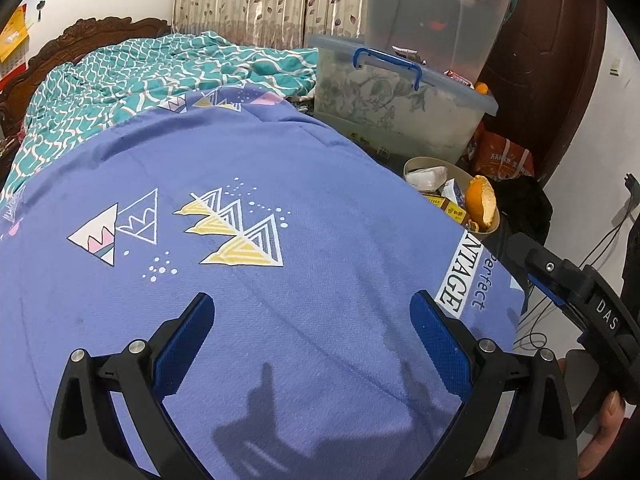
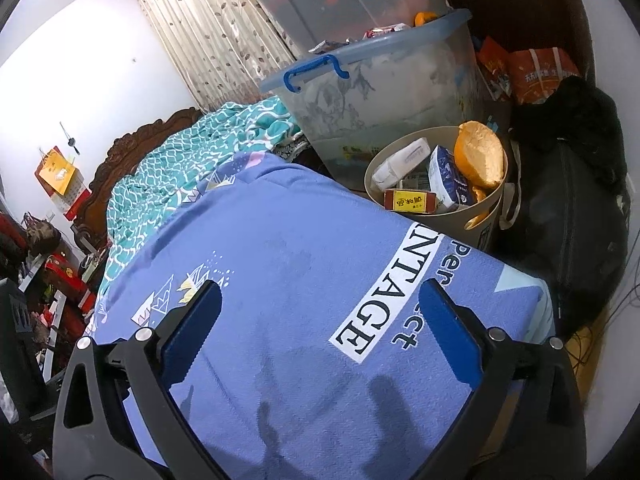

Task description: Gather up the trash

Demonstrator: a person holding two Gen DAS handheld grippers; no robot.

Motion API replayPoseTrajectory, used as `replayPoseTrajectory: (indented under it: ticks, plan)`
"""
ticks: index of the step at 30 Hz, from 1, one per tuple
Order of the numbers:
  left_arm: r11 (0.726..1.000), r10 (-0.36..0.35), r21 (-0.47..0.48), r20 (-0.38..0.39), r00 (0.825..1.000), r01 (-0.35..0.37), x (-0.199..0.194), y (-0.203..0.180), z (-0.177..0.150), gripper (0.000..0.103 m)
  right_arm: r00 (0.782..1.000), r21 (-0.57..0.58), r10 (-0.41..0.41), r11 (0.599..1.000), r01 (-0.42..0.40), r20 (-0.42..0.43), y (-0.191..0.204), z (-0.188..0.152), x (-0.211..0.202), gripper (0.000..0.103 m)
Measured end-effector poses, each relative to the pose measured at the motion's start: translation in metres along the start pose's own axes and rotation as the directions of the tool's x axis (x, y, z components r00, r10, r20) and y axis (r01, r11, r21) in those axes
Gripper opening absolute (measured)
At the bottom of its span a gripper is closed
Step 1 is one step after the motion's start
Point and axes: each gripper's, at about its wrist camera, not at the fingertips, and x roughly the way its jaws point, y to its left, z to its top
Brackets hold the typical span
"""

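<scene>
I see no loose trash on the bed (image 1: 280, 320); what counts as trash already sits in the beige bin (image 2: 400, 152) off the bed's far right corner: an orange peel (image 2: 478, 152), a red-and-yellow box (image 2: 410, 200), a white-and-blue carton (image 2: 448, 178) and a white packet (image 2: 400, 162). From my right gripper (image 2: 320, 336) the bin lies ahead and to the right, past the "VINTAGE" print; from my left gripper (image 1: 312, 344) it lies farther right, so I judge the right one nearer. Both pairs of fingers stand wide apart and hold nothing. The peel stands upright against the bin's far rim.

The bed carries a smooth purple-blue sheet with triangle prints and a crumpled teal quilt (image 1: 160, 76) beyond. 2 translucent storage boxes (image 2: 380, 76) stack behind the bin, a black bag (image 2: 572, 216) beside it, curtains (image 1: 260, 0) behind.
</scene>
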Motion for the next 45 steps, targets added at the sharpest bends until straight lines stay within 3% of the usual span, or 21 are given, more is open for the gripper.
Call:
replayPoseTrajectory:
  ticks: [22, 33, 45]
  plan:
    - [1.000, 0.017, -0.021, -0.035, 0.999, -0.017, 0.003, 0.011, -0.004, 0.094, 1.000, 0.014, -0.008, 1.000, 0.008, 0.004, 0.002, -0.004, -0.004, 0.099]
    - [0.997, 0.074, -0.009, -0.036, 0.997, -0.074, 0.004, 0.015, -0.004, 0.094, 1.000, 0.016, -0.009, 1.000, 0.009, -0.006, 0.004, -0.007, -0.001, 0.099]
    - [0.995, 0.088, -0.034, -0.059, 0.994, -0.090, 0.007, 0.023, -0.006, 0.094, 1.000, 0.021, -0.005, 1.000, 0.006, -0.027, 0.004, -0.010, 0.003, 0.099]
